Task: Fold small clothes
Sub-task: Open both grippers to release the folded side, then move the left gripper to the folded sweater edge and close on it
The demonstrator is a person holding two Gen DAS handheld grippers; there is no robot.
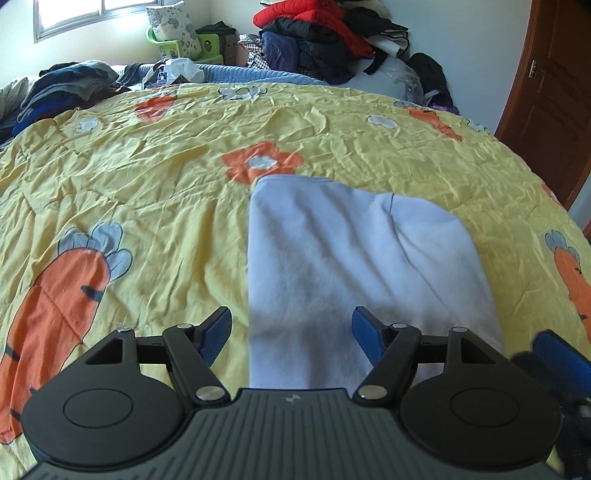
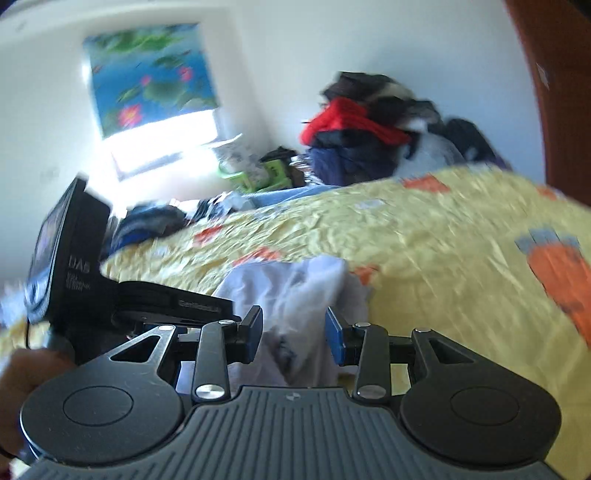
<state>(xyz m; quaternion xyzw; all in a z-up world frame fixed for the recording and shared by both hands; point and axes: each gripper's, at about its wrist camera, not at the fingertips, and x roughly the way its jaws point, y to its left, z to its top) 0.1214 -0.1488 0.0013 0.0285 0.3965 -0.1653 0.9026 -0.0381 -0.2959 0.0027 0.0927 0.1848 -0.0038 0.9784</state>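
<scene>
A pale lavender garment (image 1: 332,258) lies folded flat on the yellow carrot-print bedspread (image 1: 147,177). My left gripper (image 1: 291,332) is open, low over the garment's near end, its left finger over the bedspread and its right finger over the cloth. My right gripper (image 2: 293,332) is open, with a bunched part of the garment (image 2: 291,291) showing between and beyond its fingers; I cannot tell whether it touches the cloth. The right wrist view is blurred. The right gripper's blue finger also shows at the left wrist view's right edge (image 1: 561,358).
A pile of dark and red clothes (image 1: 325,33) sits at the far side of the bed, another dark pile (image 1: 66,88) at the far left. A wooden door (image 1: 554,74) stands at the right. The left gripper's body (image 2: 74,258) fills the right wrist view's left.
</scene>
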